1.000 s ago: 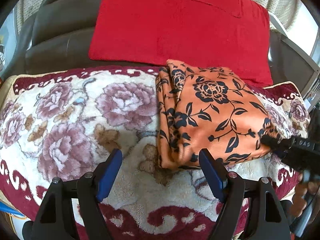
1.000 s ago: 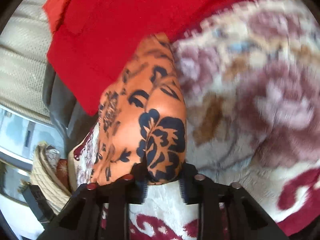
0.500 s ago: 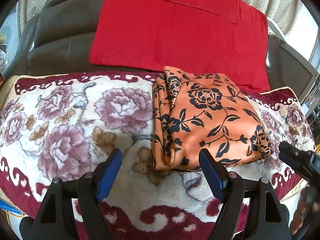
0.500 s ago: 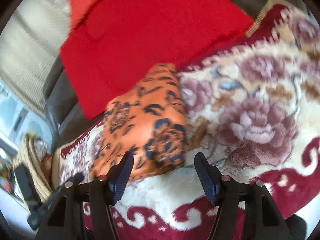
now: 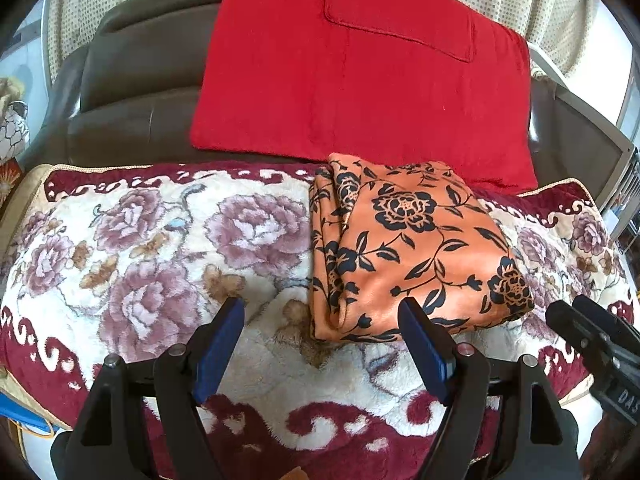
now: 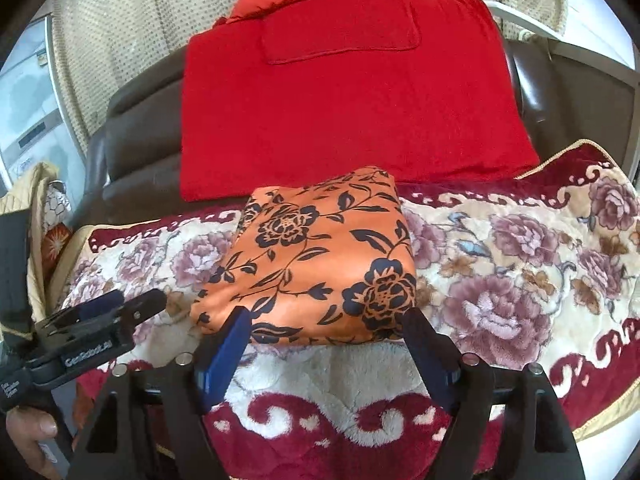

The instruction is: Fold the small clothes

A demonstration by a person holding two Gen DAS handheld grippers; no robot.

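A folded orange cloth with a black flower print (image 5: pixel 408 248) (image 6: pixel 320 256) lies flat on the flowered plush blanket (image 5: pixel 160 248) (image 6: pixel 520 272). My left gripper (image 5: pixel 320 312) hovers open just short of the cloth's near left corner, its blue pads clear of the fabric. My right gripper (image 6: pixel 328 320) hangs before the cloth's near edge; its jaws are opening and the pads touch nothing. Each gripper also shows in the other's view: the right gripper (image 5: pixel 566 308) at the right edge, the left gripper (image 6: pixel 138 300) at the left.
A red cushion (image 5: pixel 360 80) (image 6: pixel 340 100) leans on the dark leather sofa back (image 5: pixel 132 92) right behind the cloth. A dotted curtain (image 6: pixel 120 40) hangs farther back. A hand (image 6: pixel 28 436) holds the left gripper's handle. The blanket's dark red border (image 6: pixel 320 420) runs along the near edge.
My right gripper let go of the cloth's corner, opened wide, drew back upward and rolled level. The cloth settled flat. The left gripper stayed open and hardly moved.
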